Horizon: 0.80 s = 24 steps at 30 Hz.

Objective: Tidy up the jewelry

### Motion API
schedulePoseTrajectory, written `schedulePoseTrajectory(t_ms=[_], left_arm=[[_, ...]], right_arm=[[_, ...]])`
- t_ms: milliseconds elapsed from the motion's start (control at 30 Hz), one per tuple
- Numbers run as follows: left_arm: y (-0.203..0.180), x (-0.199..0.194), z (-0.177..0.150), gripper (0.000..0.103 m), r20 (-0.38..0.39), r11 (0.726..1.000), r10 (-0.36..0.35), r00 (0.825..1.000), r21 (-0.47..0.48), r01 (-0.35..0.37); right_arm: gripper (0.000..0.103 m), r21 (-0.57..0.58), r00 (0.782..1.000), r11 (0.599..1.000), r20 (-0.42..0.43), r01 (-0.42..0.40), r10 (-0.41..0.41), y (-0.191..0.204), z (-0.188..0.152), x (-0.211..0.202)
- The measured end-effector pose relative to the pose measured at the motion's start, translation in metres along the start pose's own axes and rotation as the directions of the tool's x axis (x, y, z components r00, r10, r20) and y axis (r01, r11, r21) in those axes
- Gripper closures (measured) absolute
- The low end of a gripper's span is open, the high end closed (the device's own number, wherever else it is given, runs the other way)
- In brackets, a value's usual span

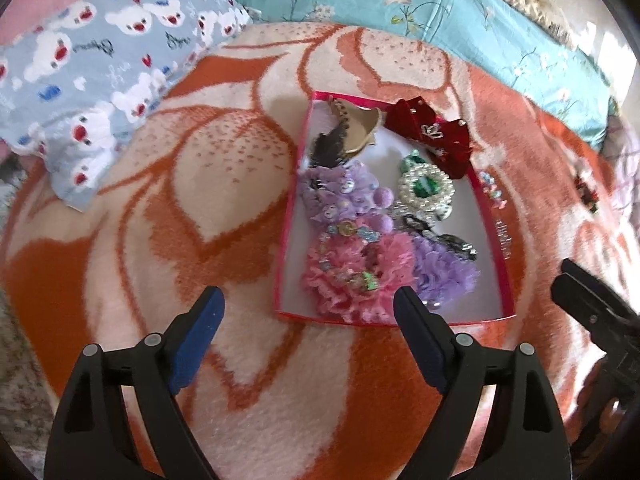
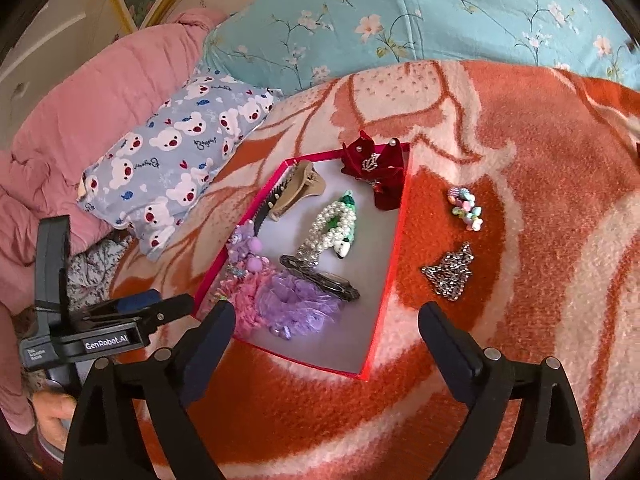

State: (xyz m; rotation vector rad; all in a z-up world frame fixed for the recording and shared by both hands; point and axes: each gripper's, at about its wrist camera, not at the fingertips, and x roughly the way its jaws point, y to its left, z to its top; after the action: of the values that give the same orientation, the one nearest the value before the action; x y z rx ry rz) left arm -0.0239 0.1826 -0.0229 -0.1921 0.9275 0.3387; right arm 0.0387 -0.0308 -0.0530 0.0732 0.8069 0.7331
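Observation:
A shallow red box [image 1: 288, 208] [image 2: 390, 264] lies on the orange and cream blanket. It holds a tan claw clip [image 2: 296, 194], a red velvet bow [image 1: 432, 132] [image 2: 376, 168], a pearl and green bracelet [image 1: 426, 186] [image 2: 334, 220], a dark barrette [image 2: 320, 278], and pink [image 1: 356, 276] and purple scrunchies [image 2: 296, 308]. A pastel bead bracelet [image 2: 466, 208] [image 1: 494, 192] and a silver chain [image 2: 452, 274] [image 1: 504, 238] lie on the blanket right of the box. My left gripper [image 1: 308, 300] is open and empty at the box's near edge. My right gripper [image 2: 326, 316] is open and empty over the box's near corner.
A bear-print pillow [image 1: 100, 80] [image 2: 176, 156] lies left of the box. A pink quilt [image 2: 80, 120] and a teal flowered cover [image 1: 400, 4] [image 2: 400, 20] lie behind. A small red item [image 1: 586, 194] sits at the blanket's far right.

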Motion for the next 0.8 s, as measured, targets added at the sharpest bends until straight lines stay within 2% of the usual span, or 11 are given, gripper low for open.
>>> schedulePoseTrajectory(t_ms=[67, 167, 300, 400, 567, 800], left_arm=[[-0.002, -0.003, -0.002, 0.016, 0.013, 0.999, 0.038, 0.999, 0.022, -0.039], [-0.003, -0.006, -0.005, 0.016, 0.015, 0.998, 0.048, 0.999, 0.046, -0.049], [-0.007, -0.013, -0.011, 0.016, -0.003, 0.994, 0.077, 0.997, 0.081, -0.077], [-0.009, -0.024, -0.014, 0.015, -0.003, 0.992, 0.072, 0.997, 0.106, -0.071], [-0.015, -0.039, -0.013, 0.0, 0.011, 0.988, 0.065, 0.998, 0.138, -0.066], [-0.02, -0.035, -0.016, 0.0, 0.012, 0.983, 0.085, 0.996, 0.16, -0.085]], right_arm=[[0.009, -0.037, 1.0, 0.999, 0.0, 0.03, -0.03, 0.002, -0.002, -0.001], [0.008, -0.088, 0.998, 0.994, -0.005, 0.059, -0.06, 0.005, -0.005, -0.003], [0.008, -0.083, 0.997, 0.996, -0.063, 0.046, -0.051, 0.0, -0.007, -0.006], [0.008, -0.075, 0.993, 0.997, -0.116, 0.024, -0.033, -0.002, -0.007, -0.011], [0.008, -0.112, 0.985, 0.992, -0.158, 0.051, -0.069, 0.004, -0.009, -0.019], [0.006, -0.203, 0.973, 0.976, -0.193, 0.083, -0.123, 0.021, -0.016, -0.011]])
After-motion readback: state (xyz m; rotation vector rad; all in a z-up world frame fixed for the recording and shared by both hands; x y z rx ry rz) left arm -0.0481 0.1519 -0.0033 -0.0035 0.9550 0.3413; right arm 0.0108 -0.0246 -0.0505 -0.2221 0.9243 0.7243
